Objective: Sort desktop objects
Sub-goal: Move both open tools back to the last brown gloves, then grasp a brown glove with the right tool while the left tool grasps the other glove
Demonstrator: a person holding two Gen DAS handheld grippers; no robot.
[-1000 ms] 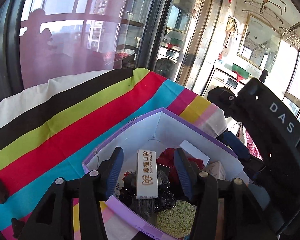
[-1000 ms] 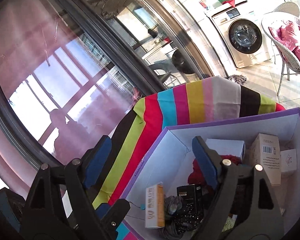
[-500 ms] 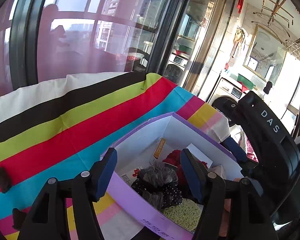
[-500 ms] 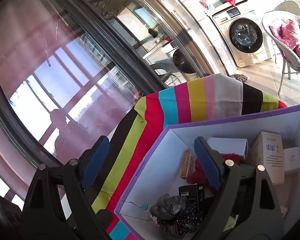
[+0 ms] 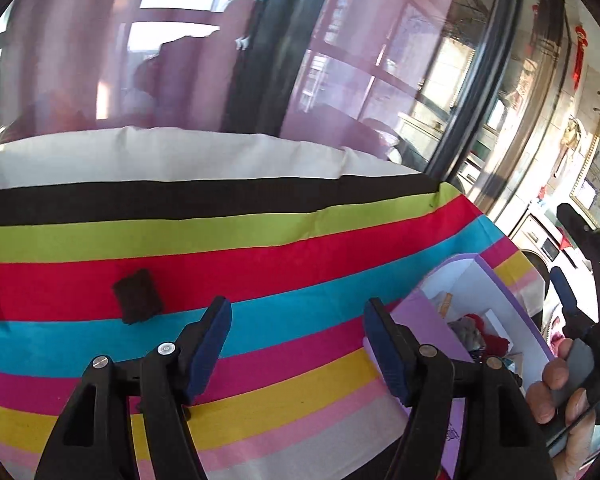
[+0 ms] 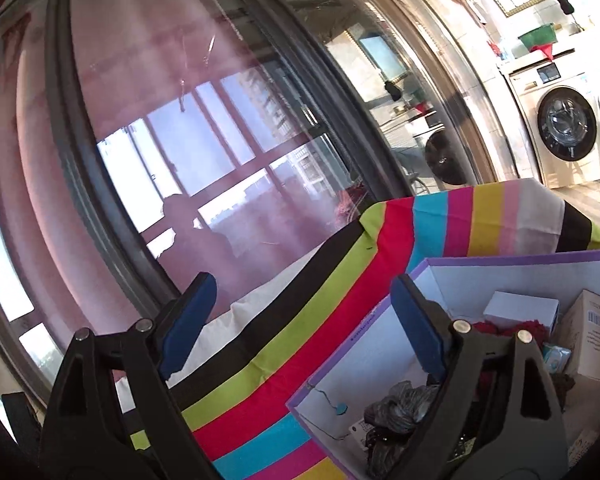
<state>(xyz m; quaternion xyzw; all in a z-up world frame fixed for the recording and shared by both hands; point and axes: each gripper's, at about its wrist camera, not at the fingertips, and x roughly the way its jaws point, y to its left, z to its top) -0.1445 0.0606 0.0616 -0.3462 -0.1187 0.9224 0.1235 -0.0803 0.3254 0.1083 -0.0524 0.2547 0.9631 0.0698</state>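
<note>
My left gripper (image 5: 298, 304) hangs over the striped tablecloth (image 5: 260, 240). Its jaws are opening and nothing is between them. A small dark square pad (image 5: 137, 295) lies on the red stripe, ahead and to the left of it. The purple box (image 5: 420, 312) with a white inside sits to its right. My right gripper (image 6: 300, 280) hovers by the left rim of the purple box (image 6: 360, 332), its jaws opening and empty. Inside lie a grey scrunchie (image 6: 404, 406), red fabric (image 6: 512, 326), a white carton (image 6: 520, 310) and a beige carton (image 6: 588, 332).
A glass window wall (image 6: 180, 140) runs just behind the table's far edge. A washing machine (image 6: 564, 128) stands on the floor beyond the table's right end. A person's fingers (image 5: 552, 384) hold the other gripper beside the box.
My left gripper let a slim white carton drop into the box, then swung left over the cloth, bringing the dark pad into view. The right gripper's jaws widened and it shifted slightly.
</note>
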